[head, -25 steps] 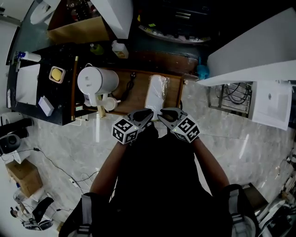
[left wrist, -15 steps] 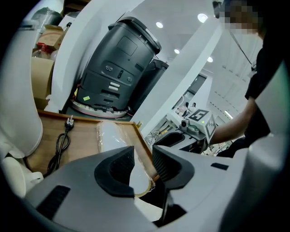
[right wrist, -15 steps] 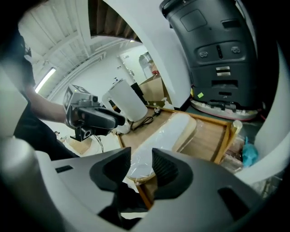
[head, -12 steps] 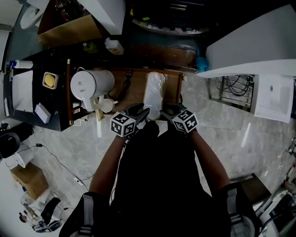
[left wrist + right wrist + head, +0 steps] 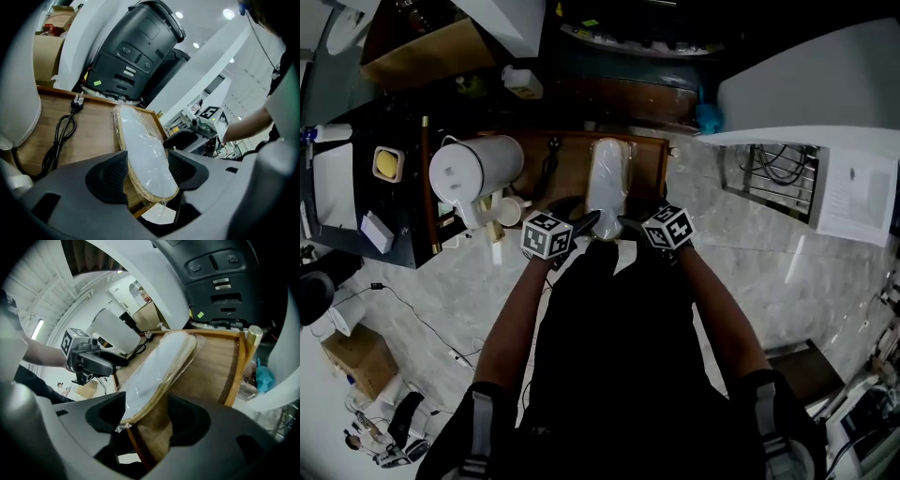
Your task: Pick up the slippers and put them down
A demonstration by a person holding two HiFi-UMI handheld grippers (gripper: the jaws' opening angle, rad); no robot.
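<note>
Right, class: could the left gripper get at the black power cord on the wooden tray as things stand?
Probably yes. The left gripper, whose jaws have just been opening with the wrapped slippers between them, is close beside the power cord, which lies uncovered on the wooden tray.

The slippers (image 5: pixel 143 154) are a pale, smooth material with a tan, woven-looking edge. They are sealed in clear glossy plastic film that crinkles and catches the light. The tray (image 5: pixel 89 133) under them is matt wood with visible grain. The power cable (image 5: pixel 76 103) looks like matt black rubber. The floor (image 5: pixel 769 272) is polished, grey-veined stone. The white jug (image 5: pixel 473 169) is smooth plastic.
</note>
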